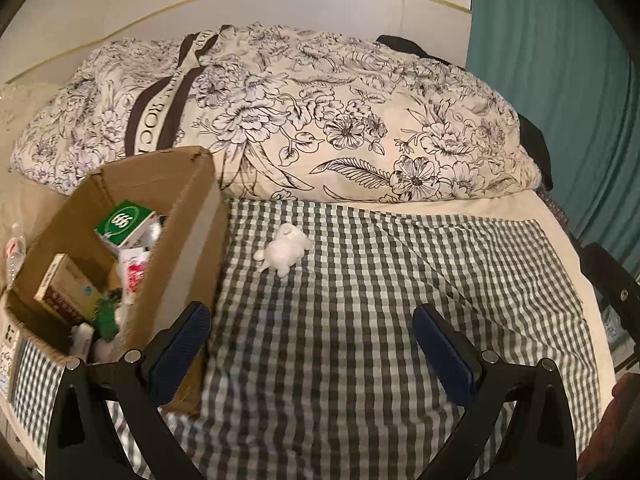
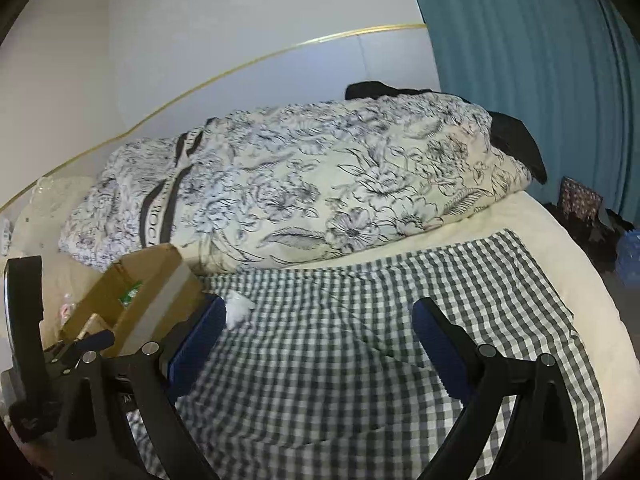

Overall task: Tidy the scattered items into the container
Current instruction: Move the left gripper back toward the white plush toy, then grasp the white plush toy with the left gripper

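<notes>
A small white plush toy [image 1: 285, 251] lies alone on the green-checked cloth [image 1: 360, 300], just right of the cardboard box [image 1: 180, 216]. The box stands open at the left and holds a green carton [image 1: 125, 222], a brown packet [image 1: 66, 286] and several other small items. My left gripper [image 1: 312, 344] hovers open over the cloth, short of the toy, with its left finger beside the box wall. My right gripper [image 2: 316, 340] is open too and holds nothing; the white toy [image 2: 238, 310] peeks out past its left finger, next to the box [image 2: 152, 292]. The left gripper's body [image 2: 60, 356] shows at that view's left edge.
A bundled floral duvet [image 1: 304, 120] fills the back of the bed behind the cloth. A teal curtain [image 1: 560, 80] hangs at the right, with dark clothing [image 2: 516, 140] and clutter beside the bed. A plastic bottle [image 1: 14, 248] lies left of the box.
</notes>
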Demonstrator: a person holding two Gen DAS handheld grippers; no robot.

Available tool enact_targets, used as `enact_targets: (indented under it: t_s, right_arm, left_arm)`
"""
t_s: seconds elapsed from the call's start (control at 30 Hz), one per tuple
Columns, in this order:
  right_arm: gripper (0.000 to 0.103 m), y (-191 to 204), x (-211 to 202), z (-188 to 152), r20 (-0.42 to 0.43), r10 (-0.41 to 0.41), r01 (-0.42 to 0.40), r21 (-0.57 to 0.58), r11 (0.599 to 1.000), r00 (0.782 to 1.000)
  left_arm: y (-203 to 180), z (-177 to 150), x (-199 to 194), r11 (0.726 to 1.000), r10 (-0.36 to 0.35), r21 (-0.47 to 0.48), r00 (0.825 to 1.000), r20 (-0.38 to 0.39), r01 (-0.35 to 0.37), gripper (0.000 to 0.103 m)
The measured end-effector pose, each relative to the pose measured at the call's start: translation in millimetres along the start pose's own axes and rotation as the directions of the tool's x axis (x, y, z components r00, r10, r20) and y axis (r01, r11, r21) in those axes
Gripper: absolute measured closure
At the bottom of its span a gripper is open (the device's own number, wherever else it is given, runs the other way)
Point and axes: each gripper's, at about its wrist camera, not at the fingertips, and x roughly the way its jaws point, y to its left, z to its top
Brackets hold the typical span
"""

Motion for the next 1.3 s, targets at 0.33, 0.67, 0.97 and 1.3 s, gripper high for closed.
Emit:
enact_targets:
  t_s: [0.33,0.67,0.97,1.3]
  right_arm:
    - [0.008,-13,73,10,-0.063,-0.044,0.042,-0.033,0.999,0.997]
    - [0.008,-11,152,22,-0.076,-0.039,0.037,-0.030,0.999,0.996]
    - [0.008,-34,208,-28,-0.173,-0.001,0.008,0.040,0.999,0.985]
    - [0.008,-46,224,-43,-0.224,0.045,-0.020,0.110,0.994,0.974]
  left_arm:
    - [-10,18,73,1.000,0.002,-0.022,0.999,-0.053,-0.003,0.000]
    - [-4,21,139,0.999,0.016,-0.029,0.995,-0.096,-0.018,0.000]
    - [3,20,194,0.996,0.084,0.008,0.991,-0.100,-0.084,0.000]
    - [23,19,228,0.996,0.072,-0.037,0.982,-0.174,-0.080,0.056]
